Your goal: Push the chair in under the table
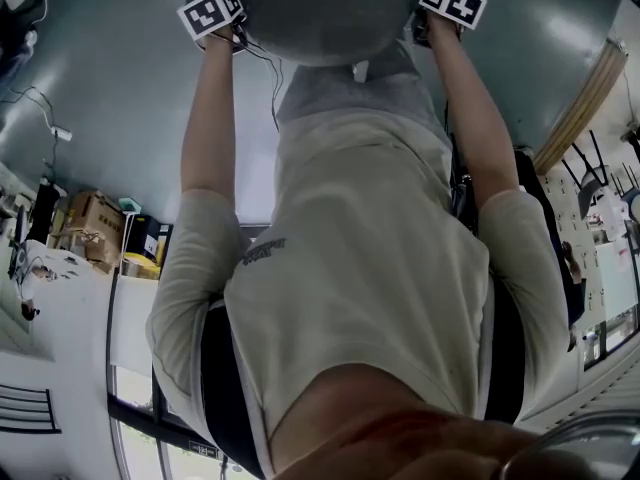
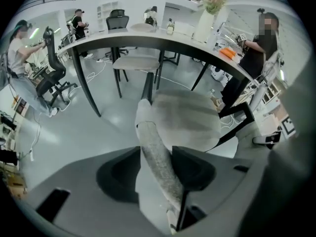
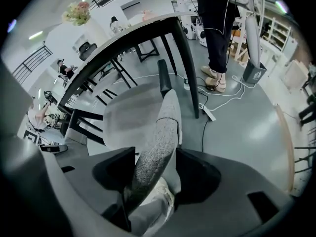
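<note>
The grey upholstered chair's backrest [image 2: 158,164] runs edge-on between the left gripper's [image 2: 155,171] jaws, with a gap on both sides; its round seat [image 2: 185,120] lies ahead, partly under the dark-edged white table [image 2: 148,37]. In the right gripper view the same backrest [image 3: 159,142] stands between the right gripper's [image 3: 154,174] wide jaws, close to the left one; the seat [image 3: 131,115] and table [image 3: 133,33] are beyond. Both grippers are open and straddle the backrest's top edge. The head view shows both arms stretched to the chair back [image 1: 325,13], marker cubes [image 1: 212,10] at either side.
A second stool [image 2: 136,63] is tucked under the table's far side. A black office chair [image 2: 52,75] stands left, a person in black [image 2: 256,53] right. By the table leg [image 3: 187,68] lie a power strip and cable [image 3: 210,113]; a person's legs [image 3: 215,38] stand behind.
</note>
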`<state>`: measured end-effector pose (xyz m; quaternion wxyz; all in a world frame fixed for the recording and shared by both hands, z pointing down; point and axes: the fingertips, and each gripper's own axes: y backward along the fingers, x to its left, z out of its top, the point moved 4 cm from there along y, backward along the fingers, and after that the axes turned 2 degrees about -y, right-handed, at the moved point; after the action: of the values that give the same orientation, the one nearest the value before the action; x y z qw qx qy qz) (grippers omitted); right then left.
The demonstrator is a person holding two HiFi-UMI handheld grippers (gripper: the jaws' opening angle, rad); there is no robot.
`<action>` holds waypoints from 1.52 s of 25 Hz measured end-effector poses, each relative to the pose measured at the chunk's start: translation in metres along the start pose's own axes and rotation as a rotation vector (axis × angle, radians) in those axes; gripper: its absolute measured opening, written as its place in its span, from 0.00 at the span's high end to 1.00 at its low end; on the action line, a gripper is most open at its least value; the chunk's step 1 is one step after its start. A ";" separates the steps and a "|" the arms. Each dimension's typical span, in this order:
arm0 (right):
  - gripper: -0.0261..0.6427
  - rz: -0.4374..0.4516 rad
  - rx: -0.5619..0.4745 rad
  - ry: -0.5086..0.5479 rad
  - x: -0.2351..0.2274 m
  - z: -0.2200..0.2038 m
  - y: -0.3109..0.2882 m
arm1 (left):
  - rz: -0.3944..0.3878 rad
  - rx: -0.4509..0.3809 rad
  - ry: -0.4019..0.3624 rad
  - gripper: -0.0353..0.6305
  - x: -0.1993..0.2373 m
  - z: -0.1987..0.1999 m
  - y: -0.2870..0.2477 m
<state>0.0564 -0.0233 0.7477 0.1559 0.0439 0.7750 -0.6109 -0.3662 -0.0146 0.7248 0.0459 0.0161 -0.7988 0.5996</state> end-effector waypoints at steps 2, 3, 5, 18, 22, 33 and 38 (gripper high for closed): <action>0.57 0.002 0.006 -0.008 0.002 -0.001 -0.004 | -0.011 0.025 -0.018 0.63 0.003 0.002 -0.005; 0.57 0.002 0.006 -0.008 0.002 -0.001 -0.006 | -0.018 0.039 -0.023 0.61 0.003 0.003 -0.008; 0.57 -0.001 0.006 -0.013 0.003 -0.003 -0.006 | -0.049 0.060 -0.002 0.61 0.002 0.002 -0.013; 0.63 -0.011 0.008 0.034 0.003 -0.007 -0.014 | -0.103 0.111 0.004 0.63 -0.006 -0.007 -0.029; 0.67 -0.036 0.003 0.027 0.007 -0.006 -0.020 | -0.101 0.094 0.025 0.66 0.003 -0.005 -0.034; 0.71 -0.076 -0.044 0.036 0.016 0.000 -0.025 | -0.063 0.055 0.048 0.72 0.017 0.003 -0.034; 0.72 -0.093 -0.066 0.060 0.007 0.016 -0.024 | -0.063 0.009 0.072 0.73 0.006 0.010 -0.036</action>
<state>0.0468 -0.0459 0.7648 0.1054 0.0213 0.8003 -0.5898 -0.3697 -0.0342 0.7568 0.0936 0.0199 -0.7929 0.6018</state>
